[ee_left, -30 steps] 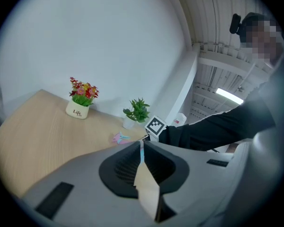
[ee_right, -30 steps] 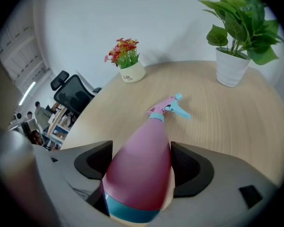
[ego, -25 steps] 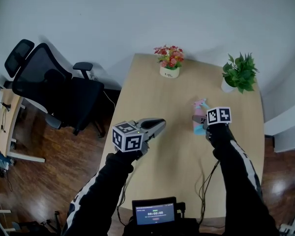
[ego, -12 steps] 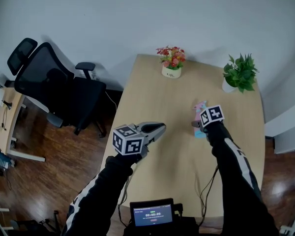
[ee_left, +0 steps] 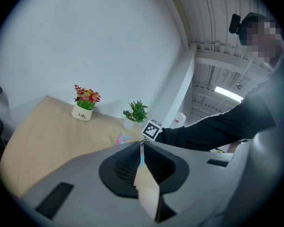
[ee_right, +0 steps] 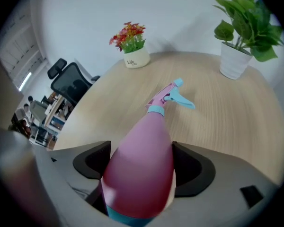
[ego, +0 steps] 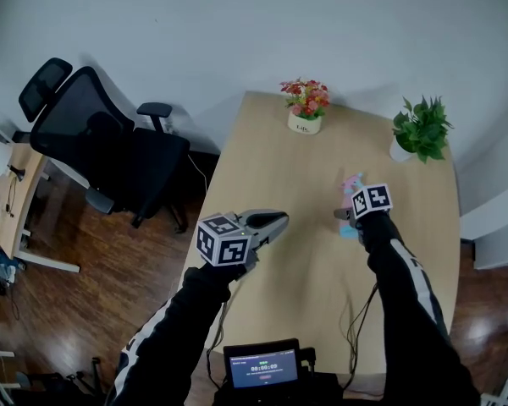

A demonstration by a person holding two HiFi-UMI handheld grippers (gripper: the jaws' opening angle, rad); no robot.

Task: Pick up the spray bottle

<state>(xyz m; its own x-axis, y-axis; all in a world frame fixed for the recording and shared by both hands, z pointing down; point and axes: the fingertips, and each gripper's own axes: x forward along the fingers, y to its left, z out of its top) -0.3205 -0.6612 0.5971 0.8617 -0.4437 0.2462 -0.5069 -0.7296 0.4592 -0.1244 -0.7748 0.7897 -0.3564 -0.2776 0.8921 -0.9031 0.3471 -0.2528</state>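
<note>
The pink spray bottle (ego: 350, 183) with a teal nozzle lies on the wooden table (ego: 271, 159), its head pointing toward the far edge. My right gripper (ego: 347, 218) points steeply down over its near end. In the right gripper view the bottle's body (ee_right: 142, 169) fills the space between the two jaws, which are opening; I cannot see the pads pressing on it. My left gripper (ego: 278, 219) hovers over the table's left side, away from the bottle, with its tips (ee_left: 142, 144) together and nothing held. The bottle (ee_left: 121, 138) shows small beyond them.
A white pot of red flowers (ego: 306, 122) and a potted green plant (ego: 421, 130) stand along the far edge. A black office chair (ego: 102, 146) is left of the table. A small screen (ego: 264, 367) sits at the near edge, with a cable (ego: 353, 311) beside it.
My right gripper has come down over the bottle's near end and tilted more steeply. The left gripper has drifted a little across the table, still shut.
</note>
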